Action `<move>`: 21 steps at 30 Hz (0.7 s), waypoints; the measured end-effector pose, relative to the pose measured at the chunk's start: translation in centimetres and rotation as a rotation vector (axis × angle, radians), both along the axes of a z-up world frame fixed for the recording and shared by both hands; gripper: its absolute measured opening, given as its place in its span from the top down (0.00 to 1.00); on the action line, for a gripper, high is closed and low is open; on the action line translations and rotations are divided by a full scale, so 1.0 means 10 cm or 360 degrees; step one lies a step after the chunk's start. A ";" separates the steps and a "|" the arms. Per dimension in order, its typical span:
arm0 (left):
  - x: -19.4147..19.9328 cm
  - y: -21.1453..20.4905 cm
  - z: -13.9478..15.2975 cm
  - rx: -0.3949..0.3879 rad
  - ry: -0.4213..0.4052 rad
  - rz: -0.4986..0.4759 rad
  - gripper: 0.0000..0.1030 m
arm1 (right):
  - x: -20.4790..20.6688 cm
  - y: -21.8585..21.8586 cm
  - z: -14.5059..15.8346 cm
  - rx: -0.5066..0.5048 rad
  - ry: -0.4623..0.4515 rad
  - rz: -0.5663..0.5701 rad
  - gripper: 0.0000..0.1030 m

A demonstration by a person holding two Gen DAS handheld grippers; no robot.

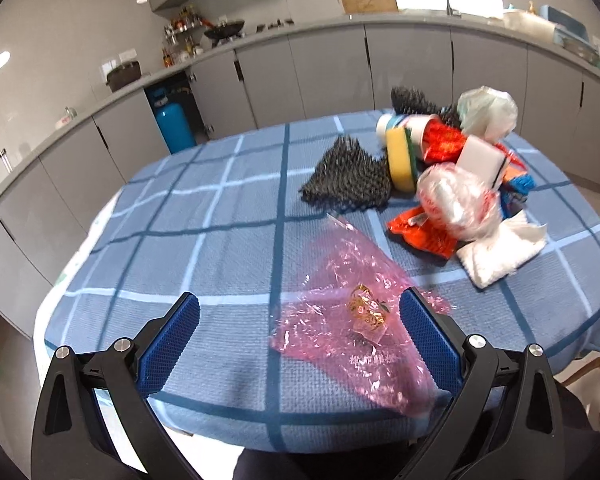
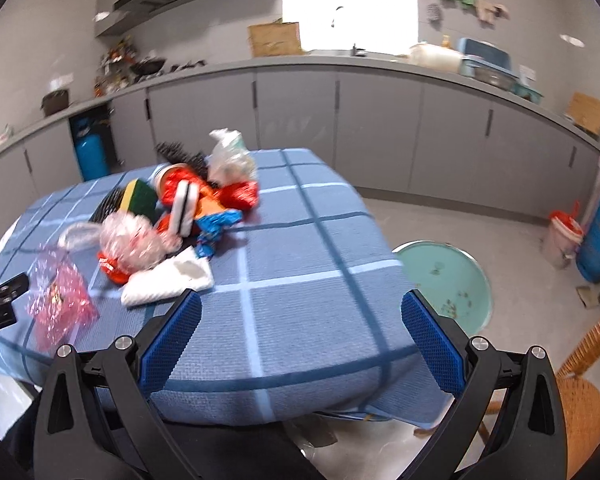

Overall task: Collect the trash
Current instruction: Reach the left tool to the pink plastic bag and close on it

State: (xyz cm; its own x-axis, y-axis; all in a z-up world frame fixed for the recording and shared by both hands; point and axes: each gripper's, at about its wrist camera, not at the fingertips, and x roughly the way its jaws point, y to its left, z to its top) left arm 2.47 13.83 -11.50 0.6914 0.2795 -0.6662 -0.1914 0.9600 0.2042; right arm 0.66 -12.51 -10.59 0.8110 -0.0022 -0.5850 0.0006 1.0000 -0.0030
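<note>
Your left gripper [image 1: 300, 312] has two black plastic arms, each a chunky triangular frame with a slot-shaped cut-out near its base. Two round silver screw heads sit on top of each arm. The fingers [image 1: 172, 344] are faced on the inside with bright blue pads in a fine diamond-grid texture. Your right gripper [image 2: 300, 312] is built the same way: black frames, paired silver screws, blue textured fingers [image 2: 432, 348]. Below both grippers there is dark fabric, probably your clothing, though the fisheye edge is too dim to be sure.
</note>
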 end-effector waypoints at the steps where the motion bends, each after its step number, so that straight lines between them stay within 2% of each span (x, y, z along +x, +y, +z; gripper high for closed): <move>1: 0.06 0.00 -0.04 -0.0026 0.0012 -0.0010 0.05 | 0.03 0.03 0.00 -0.0014 -0.0002 0.0019 0.05; 6: 0.28 -0.08 -0.19 -0.0073 0.0069 -0.0038 0.07 | 0.25 0.19 -0.06 -0.0041 -0.0008 0.0119 0.05; 8: 0.33 -0.13 -0.23 -0.0064 0.0072 -0.0054 0.19 | 0.32 0.23 -0.09 -0.0043 -0.0004 0.0137 0.05; 9: 0.37 -0.15 -0.26 -0.0076 0.0097 -0.0054 0.29 | 0.35 0.24 -0.10 -0.0036 0.0002 0.0151 0.05; 10: 0.40 -0.15 -0.29 -0.0104 0.0110 -0.0063 0.49 | 0.37 0.25 -0.11 -0.0032 0.0001 0.0157 0.05; 11: 0.42 -0.15 -0.31 -0.0130 0.0128 -0.0079 0.61 | 0.39 0.26 -0.11 -0.0028 -0.0001 0.0168 0.05; 12: 0.43 -0.15 -0.34 -0.0141 0.0148 -0.0086 0.81 | 0.40 0.27 -0.10 -0.0026 -0.0005 0.0174 0.05; 13: 0.44 -0.15 -0.36 -0.0158 0.0161 -0.0091 0.86 | 0.40 0.27 -0.10 -0.0022 -0.0009 0.0179 0.05; 18: 0.39 -0.18 -0.27 -0.0113 0.0094 -0.0123 0.90 | 0.45 0.32 -0.05 0.0015 -0.0021 0.0252 0.05; 21: 0.37 -0.15 -0.13 -0.0033 0.0005 -0.0110 0.90 | 0.49 0.41 0.03 0.0019 -0.0048 0.0323 0.05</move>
State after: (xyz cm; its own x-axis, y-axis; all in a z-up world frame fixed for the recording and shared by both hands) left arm 6.18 12.31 -12.79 0.7067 0.2171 -0.6734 -0.1238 0.9750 0.1844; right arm 5.55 -8.45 -10.27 0.8115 0.1696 -0.5592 -0.2009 0.9796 0.0056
